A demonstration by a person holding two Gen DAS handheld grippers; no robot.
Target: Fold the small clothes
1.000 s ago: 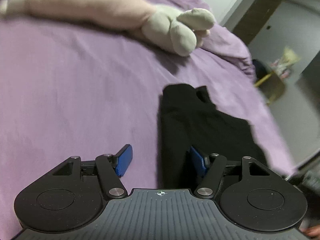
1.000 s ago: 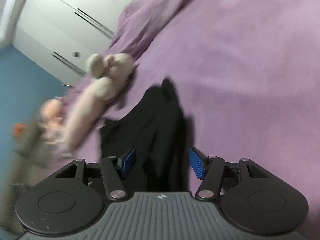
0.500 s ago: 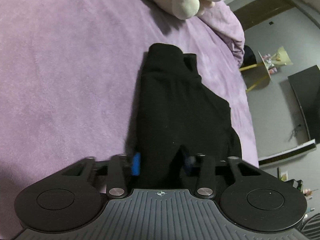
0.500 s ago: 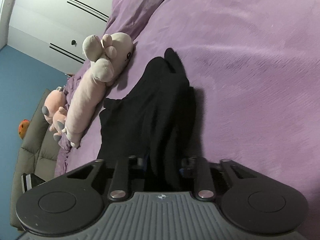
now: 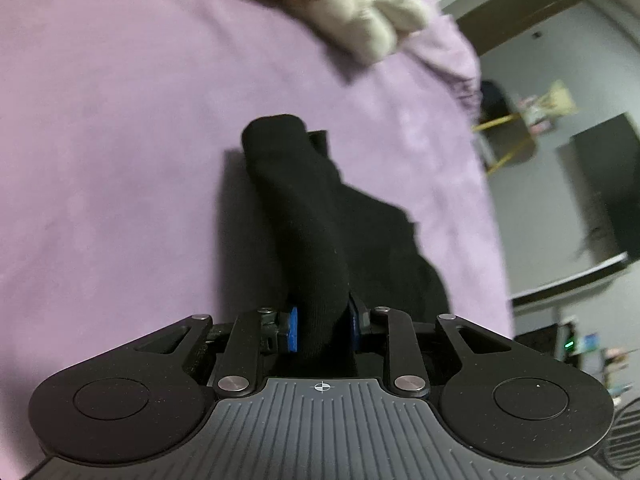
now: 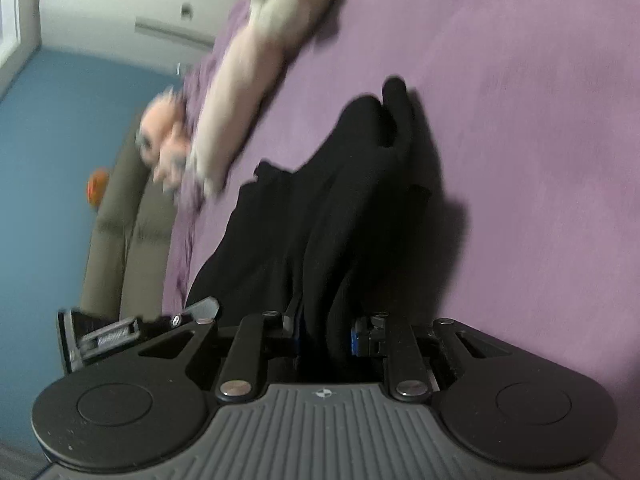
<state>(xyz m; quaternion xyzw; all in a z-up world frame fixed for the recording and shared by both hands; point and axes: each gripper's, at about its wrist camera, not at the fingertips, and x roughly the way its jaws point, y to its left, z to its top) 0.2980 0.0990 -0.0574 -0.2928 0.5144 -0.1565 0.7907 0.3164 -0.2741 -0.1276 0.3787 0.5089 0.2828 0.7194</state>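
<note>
**Desk:** Where does the garment sit?

**Photographer:** A black garment lies on the purple bed, running from the left claw toward 12 o'clock, a plush toy beyond at 1 o'clock. Both claws are clamped on its near edge; the right claw pinches a bunched fold.

**Desk:** And the step?

**Photographer:** Likely lifting that edge to carry it over. Done well, both claws rise together, level, keeping the cloth taut between them, then lay the edge squarely on the far end before letting go. Uneven height would probably skew the fold.
</note>
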